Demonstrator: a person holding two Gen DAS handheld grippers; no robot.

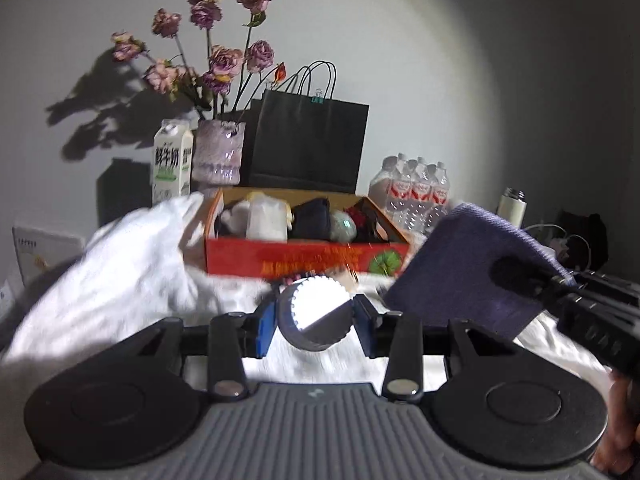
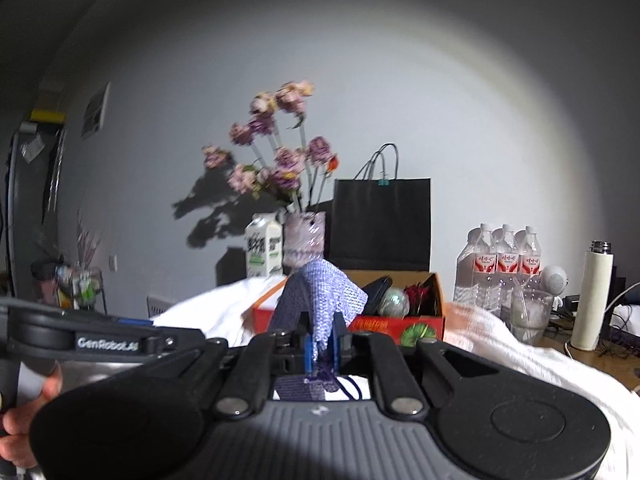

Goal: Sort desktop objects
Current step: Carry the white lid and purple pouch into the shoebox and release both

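Note:
My left gripper (image 1: pixel 316 320) is shut on a round grey lid with a ribbed rim (image 1: pixel 316 314), held above the white cloth (image 1: pixel 120 264). My right gripper (image 2: pixel 322 350) is shut on a purple knitted cloth (image 2: pixel 324 292), which stands up between the blue pads and drapes to both sides. In the left wrist view that purple cloth (image 1: pixel 468 264) hangs at the right, pinched by the other gripper's dark fingers (image 1: pixel 520 276). Behind both stands a red cardboard box (image 1: pixel 304 256), (image 2: pixel 400 326) filled with several items: a white pouch, dark cloth, a pale ball.
At the back stand a milk carton (image 1: pixel 172 164), a vase of dried roses (image 1: pixel 218 156), a black paper bag (image 1: pixel 308 140) and a pack of water bottles (image 1: pixel 416 192). A white flask (image 2: pixel 592 296), a glass and cables are at the right. A hand (image 2: pixel 24 412) shows at the left edge.

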